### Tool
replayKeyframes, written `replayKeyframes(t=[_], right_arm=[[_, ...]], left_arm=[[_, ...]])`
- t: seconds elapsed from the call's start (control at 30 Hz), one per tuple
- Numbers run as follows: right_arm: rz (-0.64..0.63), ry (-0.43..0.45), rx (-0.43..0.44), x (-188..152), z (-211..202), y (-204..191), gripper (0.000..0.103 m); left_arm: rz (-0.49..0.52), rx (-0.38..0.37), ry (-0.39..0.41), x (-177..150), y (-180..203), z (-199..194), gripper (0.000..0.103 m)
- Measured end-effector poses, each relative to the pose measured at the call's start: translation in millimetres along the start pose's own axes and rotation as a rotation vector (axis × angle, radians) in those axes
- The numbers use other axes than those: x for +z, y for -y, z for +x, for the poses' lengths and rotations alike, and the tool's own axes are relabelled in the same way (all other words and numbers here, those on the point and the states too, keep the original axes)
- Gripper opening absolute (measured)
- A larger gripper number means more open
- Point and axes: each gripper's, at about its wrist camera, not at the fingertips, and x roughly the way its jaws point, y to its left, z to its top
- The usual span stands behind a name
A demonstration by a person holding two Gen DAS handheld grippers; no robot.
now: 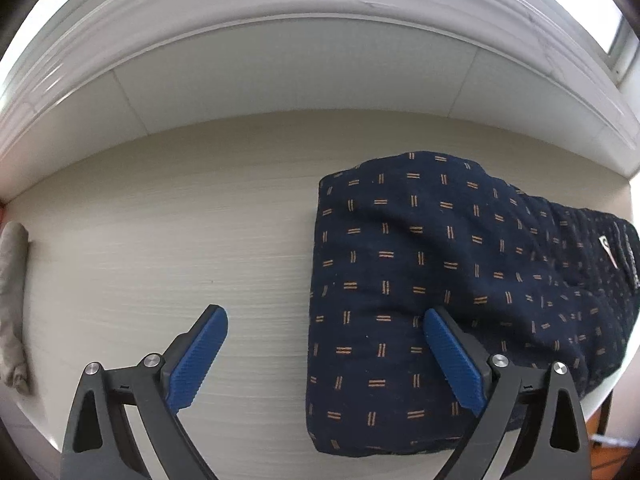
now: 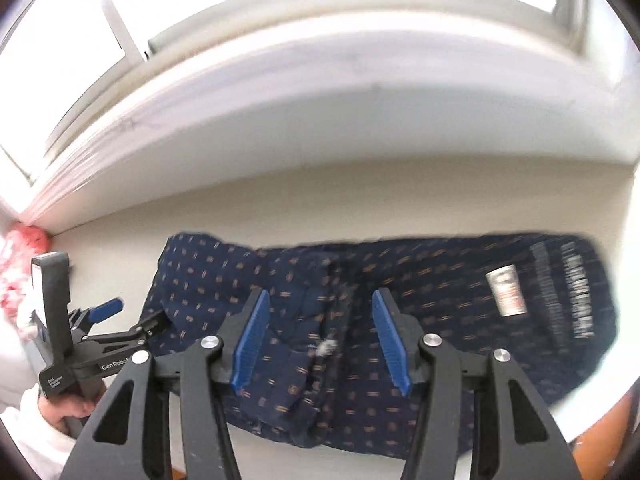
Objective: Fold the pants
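Note:
Navy pants (image 1: 400, 240) with small orange dashes lie folded on the pale table (image 1: 160, 220), waistband and white label (image 1: 608, 250) to the right. My left gripper (image 1: 326, 318) is open wide and straddles the pants' left folded edge: one pad over the bare table, the other over the fabric. In the blurred right wrist view, my right gripper (image 2: 320, 296) hangs open above the middle of the pants (image 2: 440, 280), nothing pinched between its pads. The left gripper (image 2: 134, 314) shows there at the pants' left end, held by a hand (image 2: 68, 404) in a white sleeve.
A rolled grey cloth (image 1: 12, 300) lies at the table's left edge. A pink-red bundle (image 2: 24, 248) sits in the far left corner. A white wall and window sill (image 1: 320, 60) run behind the table. The pants reach the table's right edge (image 1: 624, 200).

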Motion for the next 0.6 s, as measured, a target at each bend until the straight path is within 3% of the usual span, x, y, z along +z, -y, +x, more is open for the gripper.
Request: replayKeyframes(t=[0.07, 0.2, 0.27, 0.43, 0.57, 0.6], right_arm=[[-0.023, 0.035, 0.006, -7.7, -9.7, -4.8, 0.049], [-0.054, -0.109, 0.149, -33.6, 17.2, -11.0, 0.049], [-0.07, -0.181, 0.135, -49.1, 37.3, -20.2, 0.049], [-0.072, -0.221, 0.057, -70.0, 65.6, -22.0, 0.057], [-0.122, -0.185, 0.006, -62.2, 81.0, -29.4, 0.061], [-0.143, -0.179, -0.015, -62.4, 83.2, -34.4, 0.072]], left_arm=[[-0.012, -0.004, -0.003, -1.1, 0.8, -1.4, 0.101], [-0.053, -0.034, -0.027, -0.5, -6.9, 3.0, 0.103], [-0.067, -0.055, -0.041, 2.7, -10.5, 9.6, 0.103], [-0.065, -0.094, -0.08, 10.9, -45.7, 27.2, 0.103], [-0.049, -0.088, -0.083, 22.0, -45.8, 38.2, 0.103], [-0.047, -0.091, -0.086, 23.7, -47.5, 41.6, 0.103]])
